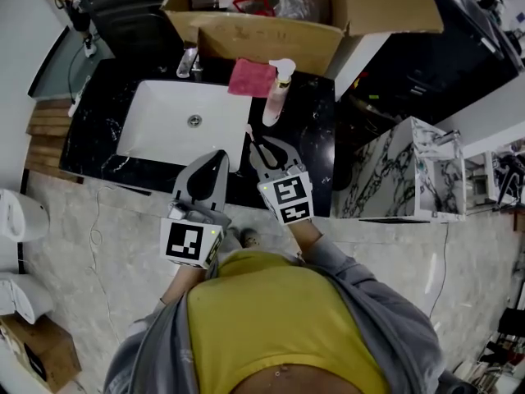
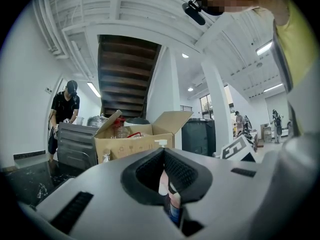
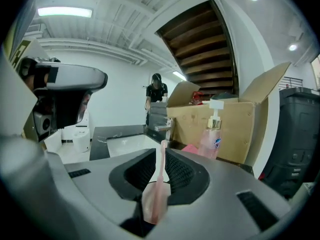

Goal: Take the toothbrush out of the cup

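Observation:
My right gripper (image 1: pixel 262 146) (image 3: pixel 164 154) is shut on a pale pink toothbrush (image 3: pixel 160 179), which stands up between its pads with the head end poking past the tips. From the head view the toothbrush (image 1: pixel 250 138) shows as a thin light stick over the black counter beside the sink. My left gripper (image 1: pixel 218 158) (image 2: pixel 165 156) hovers just left of it at the counter's front edge, its jaws closed together with nothing between them. No cup shows in any view.
A white sink (image 1: pixel 164 117) is set in the black marble counter (image 1: pixel 316 138), with a faucet (image 1: pixel 189 60) behind it. A pink pump bottle (image 1: pixel 277 97) (image 3: pixel 211 136), a pink cloth (image 1: pixel 252 78) and an open cardboard box (image 1: pixel 271 35) stand at the back. A person (image 2: pixel 62 114) is far off.

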Tool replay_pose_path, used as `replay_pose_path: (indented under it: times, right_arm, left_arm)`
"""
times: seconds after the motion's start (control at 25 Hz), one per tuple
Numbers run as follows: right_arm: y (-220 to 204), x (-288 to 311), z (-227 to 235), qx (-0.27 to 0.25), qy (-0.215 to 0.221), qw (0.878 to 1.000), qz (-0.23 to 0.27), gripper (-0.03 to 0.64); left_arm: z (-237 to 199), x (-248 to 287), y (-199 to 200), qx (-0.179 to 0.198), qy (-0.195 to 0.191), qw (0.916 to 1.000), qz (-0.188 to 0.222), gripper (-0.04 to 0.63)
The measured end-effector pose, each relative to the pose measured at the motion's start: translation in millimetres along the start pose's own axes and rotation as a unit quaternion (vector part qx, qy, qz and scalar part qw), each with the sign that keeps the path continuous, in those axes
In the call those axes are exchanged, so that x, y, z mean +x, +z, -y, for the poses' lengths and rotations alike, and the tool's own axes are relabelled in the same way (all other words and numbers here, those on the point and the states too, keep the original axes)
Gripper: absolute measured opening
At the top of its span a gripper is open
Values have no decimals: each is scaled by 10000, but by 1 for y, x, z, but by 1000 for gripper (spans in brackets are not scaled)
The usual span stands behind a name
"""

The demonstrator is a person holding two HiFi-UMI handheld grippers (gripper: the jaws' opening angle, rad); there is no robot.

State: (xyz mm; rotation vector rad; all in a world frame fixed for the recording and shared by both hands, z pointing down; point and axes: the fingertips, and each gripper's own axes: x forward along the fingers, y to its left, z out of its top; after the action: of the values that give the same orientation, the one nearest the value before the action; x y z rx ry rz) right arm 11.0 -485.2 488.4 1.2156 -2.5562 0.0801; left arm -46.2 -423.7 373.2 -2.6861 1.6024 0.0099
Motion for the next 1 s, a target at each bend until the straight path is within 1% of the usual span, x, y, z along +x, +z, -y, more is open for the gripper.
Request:
replay_pose_path:
  times: [0.36, 0.68, 0.76, 0.88, 1.0]
  right_arm:
    - [-24, 28, 1, 84, 205, 9964, -814, 91]
    - [-32, 36, 3, -36, 235, 9924, -1205, 82]
    - [-34, 36, 4, -51, 232, 9917, -1262, 44]
    - [-33, 35, 8, 119, 235, 9924, -1199, 25]
    - [-27, 31, 13, 285, 193, 9939, -1052, 23]
  left_arm:
    - [-15, 11, -2, -24, -99, 9998, -168, 0]
    - [-22, 18, -1, -53, -164, 9997, -172, 0]
    - [-22, 17, -2, -70, -187, 9997, -172, 0]
    - [-22, 17, -2, -96, -196, 9996, -160, 0]
    - [-22, 16, -2, -97, -212, 9996, -156, 0]
